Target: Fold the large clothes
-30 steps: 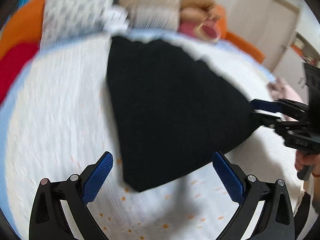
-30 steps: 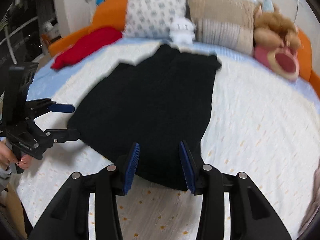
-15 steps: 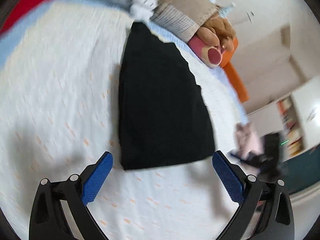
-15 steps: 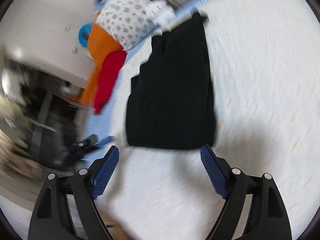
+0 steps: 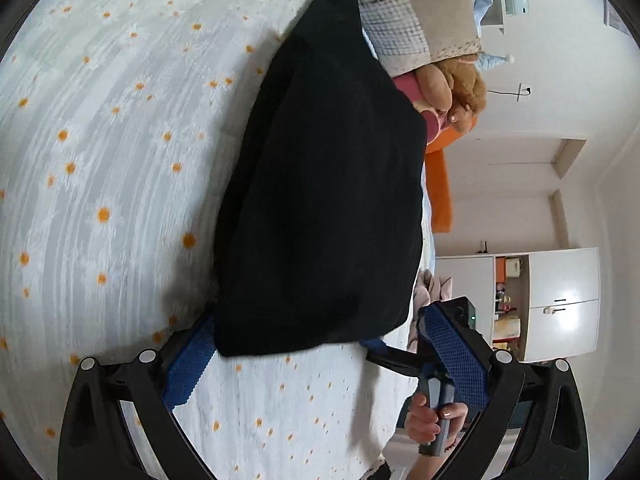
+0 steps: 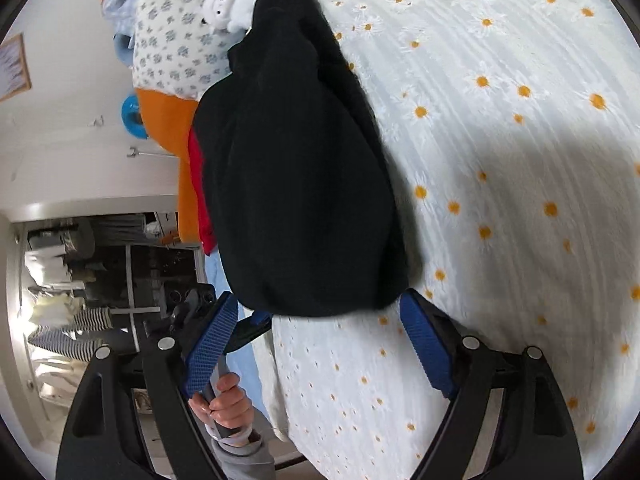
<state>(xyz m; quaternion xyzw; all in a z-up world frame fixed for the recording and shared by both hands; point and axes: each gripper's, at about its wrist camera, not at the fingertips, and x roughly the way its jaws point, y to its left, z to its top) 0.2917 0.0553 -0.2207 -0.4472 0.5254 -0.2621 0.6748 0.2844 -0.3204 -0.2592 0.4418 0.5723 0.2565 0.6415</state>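
Note:
A black folded garment (image 5: 324,184) lies on a white bedspread with orange daisies (image 5: 100,160). In the left wrist view my left gripper (image 5: 320,356) is open, its jaws straddling the garment's near edge, one blue pad partly under the near left corner. In the right wrist view the garment (image 6: 296,168) also lies on the bedspread (image 6: 500,160), and my right gripper (image 6: 320,344) is open, straddling the near edge from the opposite side. Each gripper shows in the other's view, the right one (image 5: 400,354) and the left one (image 6: 224,320), held by a hand.
Pillows (image 5: 420,20), a brown plush toy (image 5: 456,92) and a small white plush (image 6: 230,0) sit at the head of the bed. A red item (image 6: 198,196) and orange bed frame (image 6: 160,120) lie beyond the garment. A white cabinet (image 5: 560,300) stands past the bed's edge.
Both grippers have rolled sideways and come down close to the garment's near edge. The right gripper, narrow a second ago, has opened wide. The views are sharp now.

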